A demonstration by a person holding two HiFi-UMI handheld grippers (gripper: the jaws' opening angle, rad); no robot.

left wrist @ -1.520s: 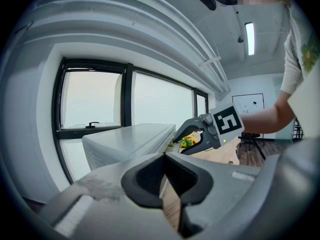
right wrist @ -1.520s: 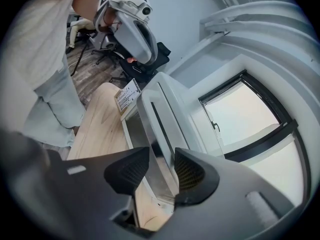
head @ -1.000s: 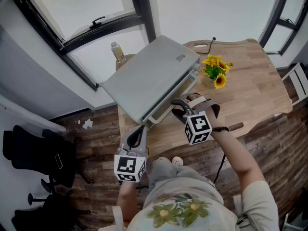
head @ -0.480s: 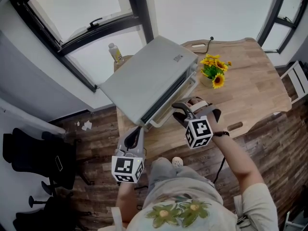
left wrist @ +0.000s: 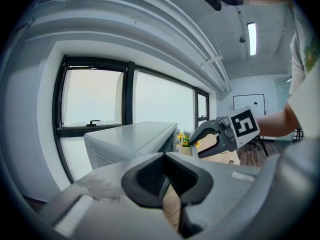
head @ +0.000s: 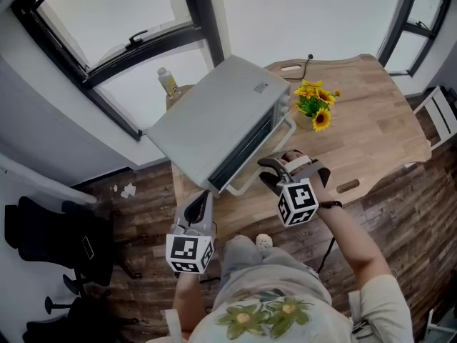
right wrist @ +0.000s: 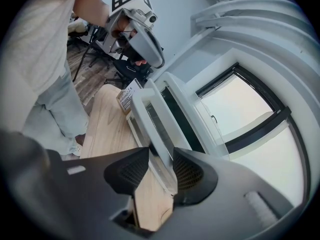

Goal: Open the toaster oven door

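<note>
The toaster oven (head: pixel 218 120) stands at the left end of the wooden bench (head: pixel 371 120), its back toward the windows. Its door (right wrist: pixel 172 116) is partly open, leaning out from the top so that a dark gap shows between it and the oven body. Through that gap and the door glass the inside is only dark, so nothing can be told of what it holds.

The right gripper (head: pixel 268 166) is at the front of the oven. In its own view the white door handle (right wrist: pixel 150 124) runs between the two jaws, and the pads lie against it on either side. The jaws have just been easing apart, with the handle between them.

The left gripper (head: pixel 201 195) hovers low by the near left corner of the oven, apart from it. Its jaws are drawn together with nothing in them.

To the right of the oven a small pot (head: pixel 307 120) holds a bunch of yellow sunflowers (head: pixel 318 102). A small bottle (head: pixel 167 82) stands upright behind the oven, by the window.
</note>
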